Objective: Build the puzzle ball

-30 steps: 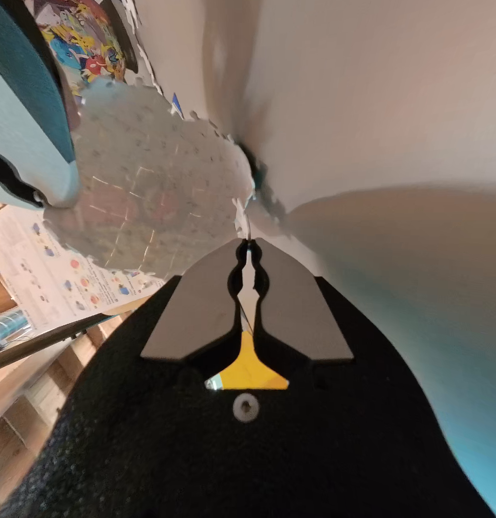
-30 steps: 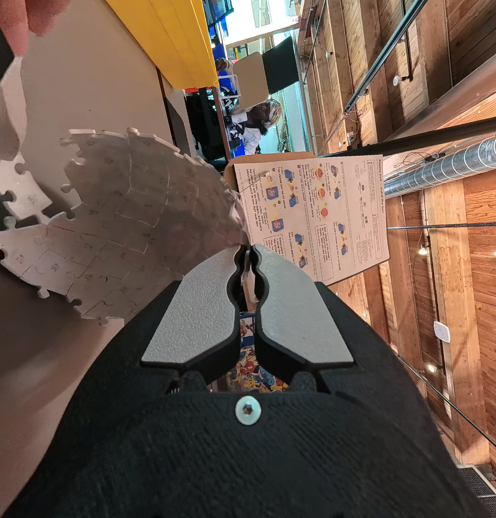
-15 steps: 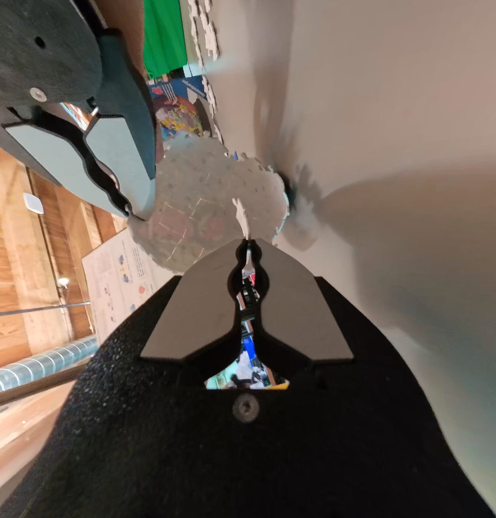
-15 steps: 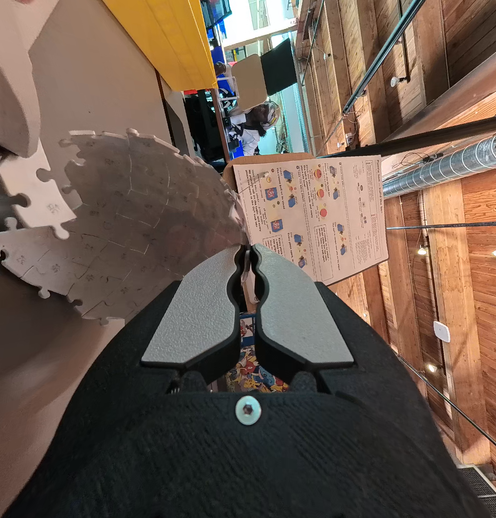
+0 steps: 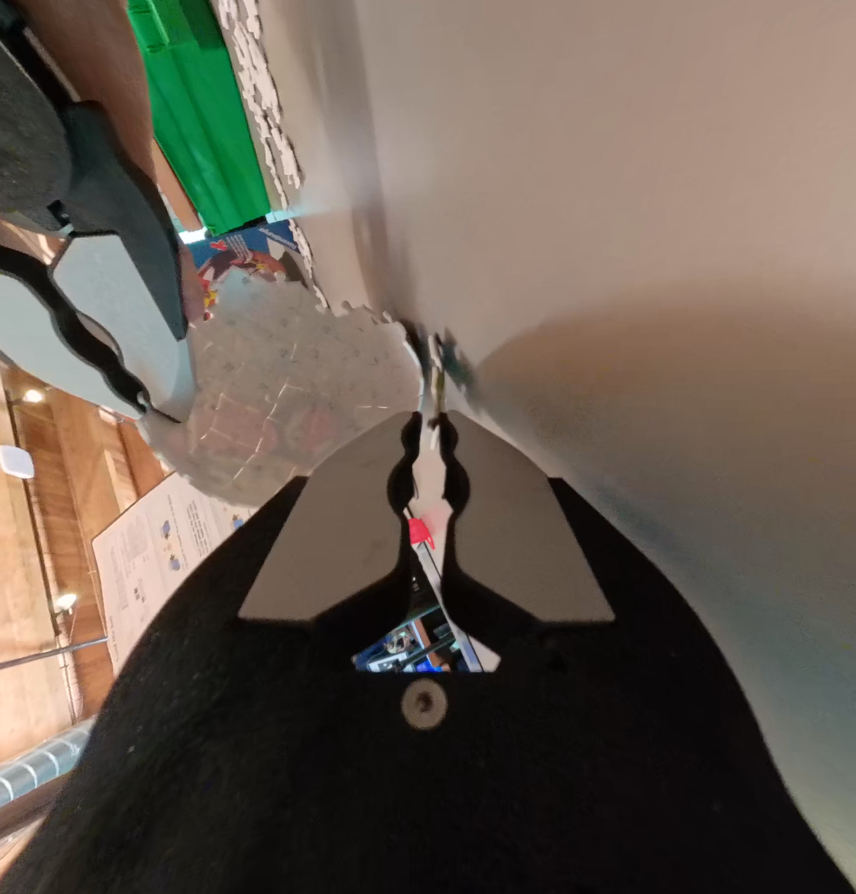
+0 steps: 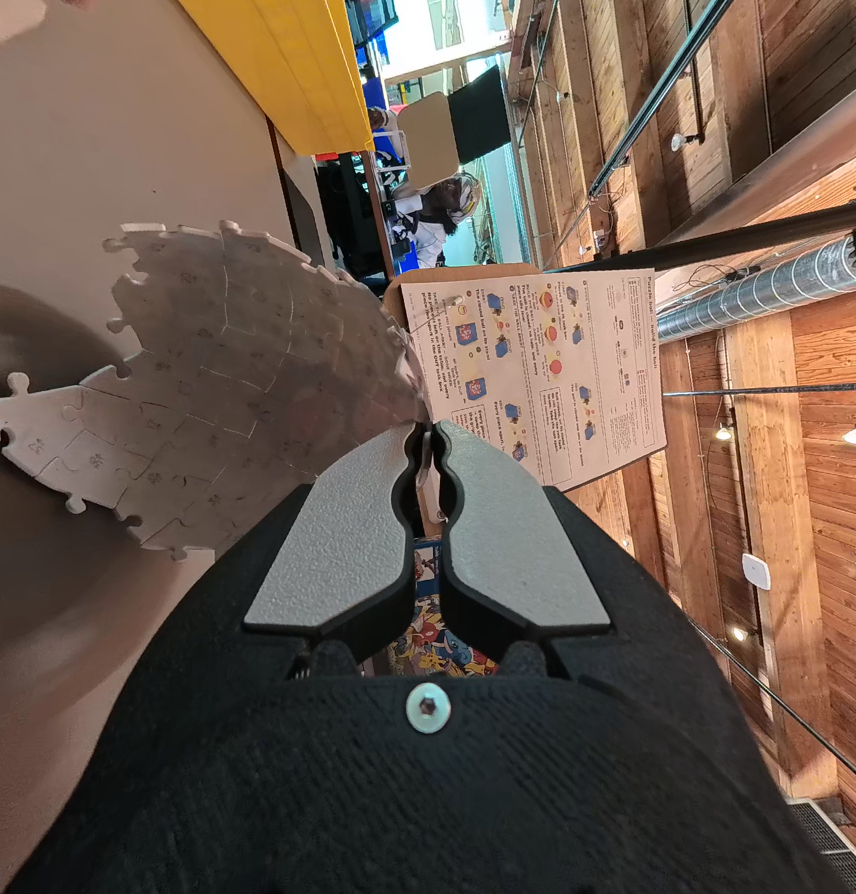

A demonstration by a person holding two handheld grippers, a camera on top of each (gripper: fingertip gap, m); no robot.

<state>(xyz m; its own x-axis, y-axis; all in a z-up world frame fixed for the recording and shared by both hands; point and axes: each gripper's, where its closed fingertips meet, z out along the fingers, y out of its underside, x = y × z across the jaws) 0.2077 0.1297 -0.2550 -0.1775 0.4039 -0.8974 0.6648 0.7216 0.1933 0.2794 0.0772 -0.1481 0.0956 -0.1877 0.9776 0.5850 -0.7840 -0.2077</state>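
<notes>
So since half a second ago the loose piece that was up against the shell's jagged far edge is gone from the right wrist view, and the left gripper (image 5: 429, 418) has swung round and eased its jaws a bit wider. They're now a narrow slit apart with a thin puzzle piece (image 5: 435, 372) edge-on right at the tips. It's too blurry to tell if it's actually pinched.

The right gripper (image 6: 425, 428) is clamped down tight on the rim of the half-built puzzle shell (image 6: 232, 387). The curved grey shell fans out to the left of the jaws, held up off the beige table (image 6: 126, 145), plain side facing the camera.

Just behind the right jaws is a printed instruction sheet (image 6: 537, 372), and a box with cartoon art (image 6: 435, 648) peeks between the fingers. Further out there's a yellow bin (image 6: 295, 63), and in the left view a green bin (image 5: 198, 121) with a scatter of loose pieces (image 5: 271, 96) beside it.
</notes>
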